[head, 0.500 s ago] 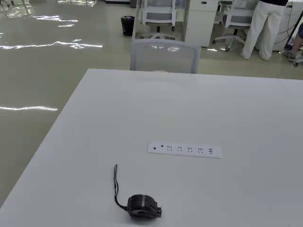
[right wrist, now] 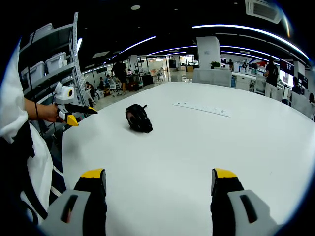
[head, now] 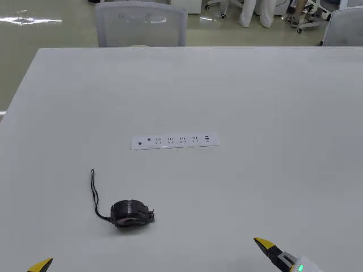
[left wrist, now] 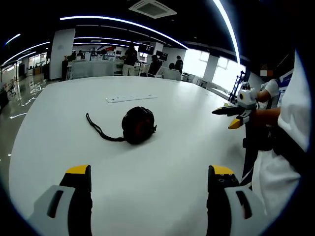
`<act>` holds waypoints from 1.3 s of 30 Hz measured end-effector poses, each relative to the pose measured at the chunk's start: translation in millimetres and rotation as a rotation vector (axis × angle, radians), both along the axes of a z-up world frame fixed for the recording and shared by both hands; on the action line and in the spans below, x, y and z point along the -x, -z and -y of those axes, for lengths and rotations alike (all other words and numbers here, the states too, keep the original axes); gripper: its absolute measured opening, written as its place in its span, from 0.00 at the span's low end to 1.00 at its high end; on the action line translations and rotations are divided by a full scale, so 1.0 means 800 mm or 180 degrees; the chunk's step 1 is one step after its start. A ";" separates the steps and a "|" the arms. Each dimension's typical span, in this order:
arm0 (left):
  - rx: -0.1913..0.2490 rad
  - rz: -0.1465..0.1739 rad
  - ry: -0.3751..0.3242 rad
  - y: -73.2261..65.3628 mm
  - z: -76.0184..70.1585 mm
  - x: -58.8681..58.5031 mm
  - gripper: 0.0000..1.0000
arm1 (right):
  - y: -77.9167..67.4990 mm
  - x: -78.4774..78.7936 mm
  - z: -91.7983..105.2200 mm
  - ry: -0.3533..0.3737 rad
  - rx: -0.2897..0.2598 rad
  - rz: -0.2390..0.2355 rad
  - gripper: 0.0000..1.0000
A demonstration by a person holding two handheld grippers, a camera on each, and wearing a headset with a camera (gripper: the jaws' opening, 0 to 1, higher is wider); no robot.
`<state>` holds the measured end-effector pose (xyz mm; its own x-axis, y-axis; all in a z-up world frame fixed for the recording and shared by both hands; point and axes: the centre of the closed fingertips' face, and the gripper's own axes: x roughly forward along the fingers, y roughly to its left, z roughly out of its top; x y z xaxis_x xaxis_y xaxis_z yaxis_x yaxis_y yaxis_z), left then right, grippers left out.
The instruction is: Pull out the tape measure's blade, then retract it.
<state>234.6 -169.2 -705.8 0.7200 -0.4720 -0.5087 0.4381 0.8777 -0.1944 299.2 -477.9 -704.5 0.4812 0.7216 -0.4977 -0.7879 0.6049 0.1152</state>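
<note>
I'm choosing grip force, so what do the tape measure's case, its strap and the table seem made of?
Tape measure: dark case, likely plastic or rubber, with a mostly matte look.
Strap: thin black cord, probably woven, since it lies in a limp curve.
Table: smooth white top, maybe laminate, with a faint even sheen.

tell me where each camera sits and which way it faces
Head view: on the person's head, looking down at the table, tape measure and power strip; yellow jaw tips at the bottom corners.
Left gripper view: on the left gripper, looking along its open jaws at the tape measure; right gripper and right hand show at right.
Right gripper view: on the right gripper, facing the tape measure from the opposite side; left hand shows at left.
Shared: both gripper views see tape measure and power strip.
</note>
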 end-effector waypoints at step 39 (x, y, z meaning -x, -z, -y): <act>0.0020 0.0059 0.0047 -0.005 0.005 0.000 0.98 | -0.002 0.001 -0.004 -0.0082 0.0009 -0.0018 0.85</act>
